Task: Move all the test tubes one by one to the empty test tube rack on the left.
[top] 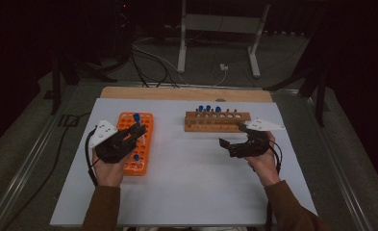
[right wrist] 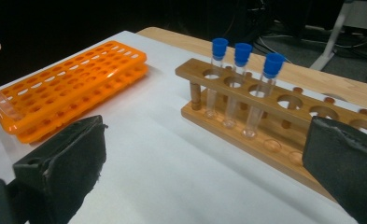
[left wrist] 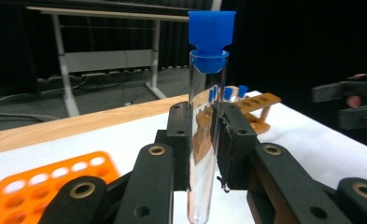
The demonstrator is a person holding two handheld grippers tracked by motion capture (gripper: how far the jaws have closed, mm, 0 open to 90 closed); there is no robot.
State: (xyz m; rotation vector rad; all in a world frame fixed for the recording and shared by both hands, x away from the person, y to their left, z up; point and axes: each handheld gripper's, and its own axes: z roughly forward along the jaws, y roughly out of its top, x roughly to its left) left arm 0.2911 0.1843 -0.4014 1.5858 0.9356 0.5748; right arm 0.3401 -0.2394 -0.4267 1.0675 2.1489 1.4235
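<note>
One blue-capped test tube [left wrist: 204, 135] sits upright, clamped in left gripper [left wrist: 203, 140] above orange rack [top: 136, 142] at table's left; right gripper [right wrist: 209, 172] has jaws wide apart, nothing between, near wooden rack [right wrist: 284, 135] holding three capped tubes [right wrist: 239, 84]

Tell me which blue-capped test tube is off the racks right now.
The test tube clamped upright in the left gripper. Three others stand in the wooden rack; one more sits in the orange rack's near end.
</note>
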